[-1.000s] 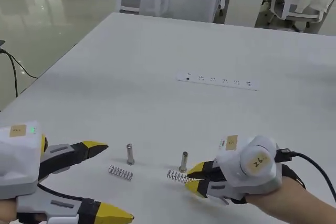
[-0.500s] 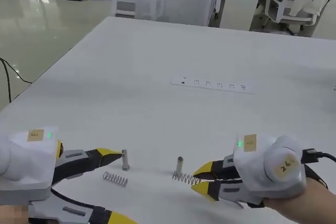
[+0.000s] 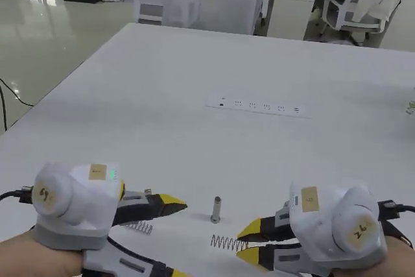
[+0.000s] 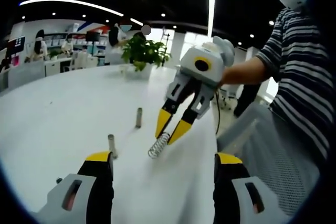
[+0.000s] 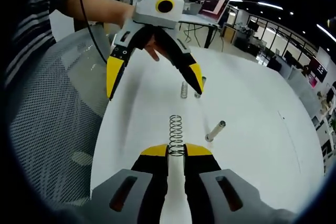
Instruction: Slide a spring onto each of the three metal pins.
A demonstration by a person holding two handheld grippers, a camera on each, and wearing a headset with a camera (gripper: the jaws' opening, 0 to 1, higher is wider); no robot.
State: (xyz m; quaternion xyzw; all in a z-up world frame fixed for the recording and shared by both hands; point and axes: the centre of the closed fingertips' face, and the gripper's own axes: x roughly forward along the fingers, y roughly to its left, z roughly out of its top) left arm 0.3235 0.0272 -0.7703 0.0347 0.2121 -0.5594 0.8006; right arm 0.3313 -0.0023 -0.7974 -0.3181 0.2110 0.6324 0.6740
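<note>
While I held both tools low over the near edge of the white counter (image 3: 194,82), my right hand-held gripper (image 5: 177,151) was clamped shut on one end of a spring (image 3: 225,243), its yellow jaw tips pinching the last coils. The spring stuck out leftward from those tips and lay roughly level, close to the counter (I could not tell whether its free end touched the surface). One metal pin (image 3: 216,209) stood upright on the counter just on the far side of the held spring, apart from it, with its shaft bare.

My left hand-held gripper (image 4: 164,155) came in from the left and pointed right, toward the other tool. Its jaws were spread wide and gripped nothing. A second pin (image 4: 111,144) stood upright just beside the tip of its far jaw; from the head view most of that pin was hidden behind the jaw. A second spring (image 3: 137,227) lay flat on the counter between the two spread jaws, closer to the far one and near the second pin, without touching either jaw as far as I could see. The tips of the two hand-held grippers faced each other across a short stretch of counter, with the middle pin and the held spring between them.

Farther off, a white power strip (image 3: 256,105) lay across the middle of the counter, well apart from the pins. A grey mesh chair (image 3: 207,8) stood at the far edge.
</note>
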